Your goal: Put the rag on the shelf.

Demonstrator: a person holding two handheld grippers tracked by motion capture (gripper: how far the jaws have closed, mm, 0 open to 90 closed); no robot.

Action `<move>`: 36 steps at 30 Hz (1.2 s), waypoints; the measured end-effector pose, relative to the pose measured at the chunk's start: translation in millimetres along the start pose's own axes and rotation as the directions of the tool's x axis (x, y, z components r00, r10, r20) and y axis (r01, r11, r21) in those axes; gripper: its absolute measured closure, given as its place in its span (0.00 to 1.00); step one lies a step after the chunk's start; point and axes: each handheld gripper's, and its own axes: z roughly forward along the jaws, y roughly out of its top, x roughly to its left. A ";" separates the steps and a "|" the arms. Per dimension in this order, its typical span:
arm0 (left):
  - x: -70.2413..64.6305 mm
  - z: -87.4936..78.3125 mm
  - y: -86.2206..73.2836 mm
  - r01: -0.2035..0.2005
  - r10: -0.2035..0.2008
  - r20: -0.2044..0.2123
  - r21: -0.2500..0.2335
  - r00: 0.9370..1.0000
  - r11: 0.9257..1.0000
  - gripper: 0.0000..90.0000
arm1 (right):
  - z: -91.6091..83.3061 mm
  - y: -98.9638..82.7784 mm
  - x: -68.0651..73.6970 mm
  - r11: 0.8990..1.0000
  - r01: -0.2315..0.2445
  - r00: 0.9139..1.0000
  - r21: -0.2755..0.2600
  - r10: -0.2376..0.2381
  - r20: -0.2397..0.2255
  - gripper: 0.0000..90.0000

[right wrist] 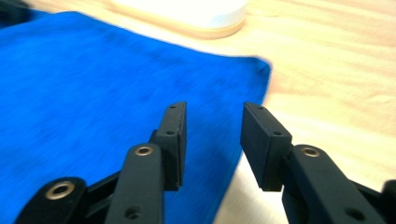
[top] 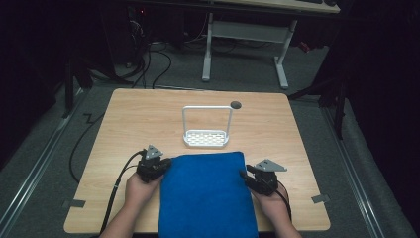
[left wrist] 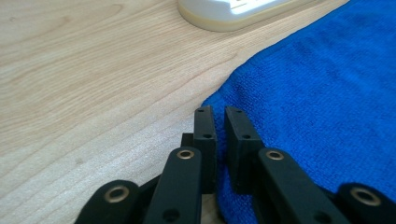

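Note:
A blue towel (top: pixel 205 193) lies flat at the table's near edge, between the two hands. My left gripper (top: pixel 166 165) is at the towel's left edge near its far corner; in the left gripper view (left wrist: pixel 220 112) the jaws stand almost together, pinching the towel's (left wrist: pixel 317 102) edge. My right gripper (top: pixel 244 174) is at the towel's right edge. In the right gripper view (right wrist: pixel 212 109) its jaws stand apart over the towel's (right wrist: pixel 93 84) edge, the left pad above cloth, the right pad above bare wood, with nothing pressed between them.
A white rack (top: pixel 206 138) with a tall wire handle stands just beyond the towel; its base shows close ahead (left wrist: pixel 233 14) (right wrist: pixel 187 14). A small dark round spot (top: pixel 236 104) sits behind it. The wooden table (top: pixel 129 124) has bare surface left and right.

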 end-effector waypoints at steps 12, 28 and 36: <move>2.8 0.1 0.1 0.025 -0.025 0.019 0.000 0.999 1.000 0.95 | 54.1 37.3 -26.9 0.993 -0.049 0.998 0.108 0.044 0.047 0.65; 3.5 -0.2 0.0 0.028 -0.028 0.014 -0.001 1.000 1.000 0.95 | 64.0 34.0 -16.5 0.995 0.014 0.999 0.096 -0.018 0.041 0.98; 4.6 -8.0 -1.3 0.055 -0.055 0.006 -0.042 0.998 0.998 0.96 | 49.3 30.9 -14.8 0.998 -0.063 0.997 -0.013 0.062 -0.034 0.98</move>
